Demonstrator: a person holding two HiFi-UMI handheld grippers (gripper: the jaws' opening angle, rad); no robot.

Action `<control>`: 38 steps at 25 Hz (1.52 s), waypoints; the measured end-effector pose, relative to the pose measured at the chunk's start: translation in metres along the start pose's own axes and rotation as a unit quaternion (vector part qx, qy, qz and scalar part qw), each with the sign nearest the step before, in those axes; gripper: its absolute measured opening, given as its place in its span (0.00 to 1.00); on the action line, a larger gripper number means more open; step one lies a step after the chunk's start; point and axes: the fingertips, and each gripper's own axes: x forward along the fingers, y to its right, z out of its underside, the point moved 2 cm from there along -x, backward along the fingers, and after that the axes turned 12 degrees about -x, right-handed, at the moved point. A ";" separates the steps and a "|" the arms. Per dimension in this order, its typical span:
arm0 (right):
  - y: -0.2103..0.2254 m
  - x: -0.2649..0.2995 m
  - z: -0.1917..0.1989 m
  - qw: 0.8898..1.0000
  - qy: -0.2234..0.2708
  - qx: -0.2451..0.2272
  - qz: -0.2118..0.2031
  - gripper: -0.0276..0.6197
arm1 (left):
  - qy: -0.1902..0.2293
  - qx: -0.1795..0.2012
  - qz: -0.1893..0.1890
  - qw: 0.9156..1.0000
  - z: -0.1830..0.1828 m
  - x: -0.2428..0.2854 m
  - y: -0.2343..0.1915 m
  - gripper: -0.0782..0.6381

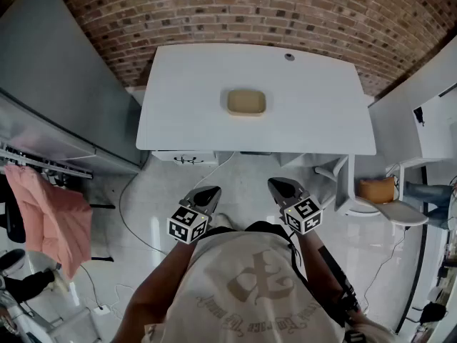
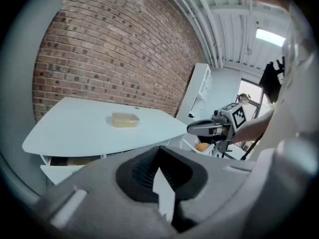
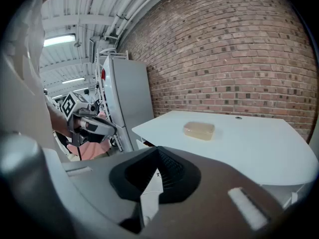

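A tan lidded container [image 1: 246,102] lies alone near the middle of the white table [image 1: 321,127]. My left gripper [image 1: 207,195] and right gripper [image 1: 280,186] hover side by side above the floor, close to my body and short of the table's front edge. Both have their jaws together with nothing between them. The left gripper view shows its jaws [image 2: 159,156] pointing at the table [image 2: 75,131], the container [image 2: 124,119] beyond, and the right gripper [image 2: 209,127] off to the right. The right gripper view shows its jaws [image 3: 158,156], the container [image 3: 199,130] and the left gripper [image 3: 92,126].
A brick wall [image 1: 235,13] runs behind the table. A tall grey cabinet [image 1: 57,98] stands at the left, with a pink cloth [image 1: 53,220] hanging below it. A white chair [image 1: 382,209] with an orange item [image 1: 376,189] sits at the right. Cables [image 1: 128,213] trail over the floor.
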 end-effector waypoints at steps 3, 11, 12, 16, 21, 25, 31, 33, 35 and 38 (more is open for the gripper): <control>0.004 -0.011 0.004 1.000 -0.009 0.000 0.004 0.05 | -0.003 0.002 0.006 1.000 -0.003 0.007 0.010 0.11; 0.007 -0.037 0.019 1.000 -0.021 -0.002 0.017 0.05 | -0.027 0.024 0.051 0.998 0.003 0.032 0.045 0.11; 0.009 -0.038 0.018 1.000 -0.016 0.003 0.020 0.05 | -0.029 0.027 0.053 0.998 0.002 0.032 0.045 0.11; 0.012 -0.031 0.009 0.999 0.003 0.017 0.028 0.06 | -0.022 0.020 0.041 0.999 0.000 0.024 0.033 0.11; 0.012 -0.021 0.007 1.000 0.001 0.021 0.023 0.05 | -0.006 0.013 0.027 1.000 -0.003 0.015 0.024 0.11; 0.009 -0.007 0.003 1.000 -0.003 0.022 0.017 0.05 | 0.009 0.010 0.016 1.000 -0.011 0.006 0.013 0.11; 0.008 0.012 -0.006 1.000 -0.003 0.015 0.008 0.06 | 0.019 -0.005 0.002 1.000 -0.012 -0.003 -0.003 0.11; 0.008 0.015 -0.004 1.000 -0.007 0.019 0.008 0.05 | 0.014 -0.011 0.000 1.000 -0.008 -0.004 -0.006 0.11; 0.010 0.018 0.000 1.000 -0.012 0.024 0.009 0.05 | 0.009 -0.014 0.001 1.000 -0.005 -0.002 -0.009 0.11; 0.012 0.023 0.008 0.999 -0.019 0.033 0.006 0.05 | 0.003 -0.015 0.000 1.000 -0.004 0.001 -0.013 0.11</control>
